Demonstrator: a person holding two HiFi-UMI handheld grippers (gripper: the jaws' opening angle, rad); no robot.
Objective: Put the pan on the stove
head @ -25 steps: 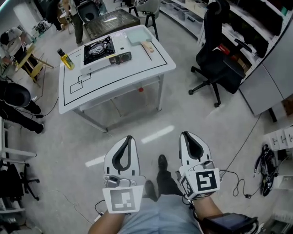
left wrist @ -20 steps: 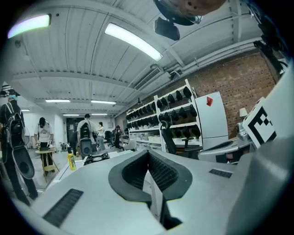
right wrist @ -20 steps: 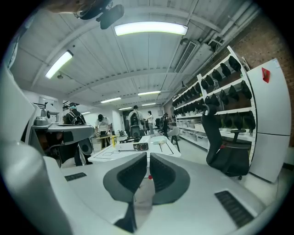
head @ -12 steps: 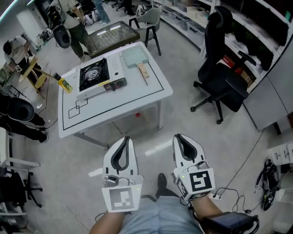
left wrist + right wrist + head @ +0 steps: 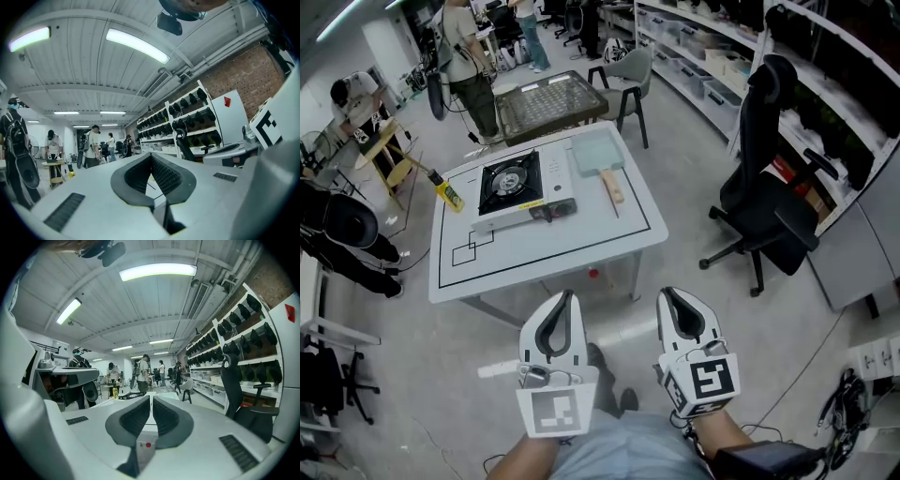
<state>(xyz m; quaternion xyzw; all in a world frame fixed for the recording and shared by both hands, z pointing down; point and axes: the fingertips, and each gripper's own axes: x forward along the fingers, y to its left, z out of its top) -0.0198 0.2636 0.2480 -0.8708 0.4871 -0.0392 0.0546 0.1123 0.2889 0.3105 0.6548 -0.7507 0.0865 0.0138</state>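
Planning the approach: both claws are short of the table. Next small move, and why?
Probably step closer to the table and bring the right claw toward the wooden handle of the pan. The right claw and the left claw are shut, empty and short of the table's near edge; the pan lies beside the stove, not on it.

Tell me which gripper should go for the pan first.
Right, narrowly. The pan lies right of the stove, on the table's right half, handle pointing toward the person. The right gripper and left gripper are both shut, empty and short of the table.
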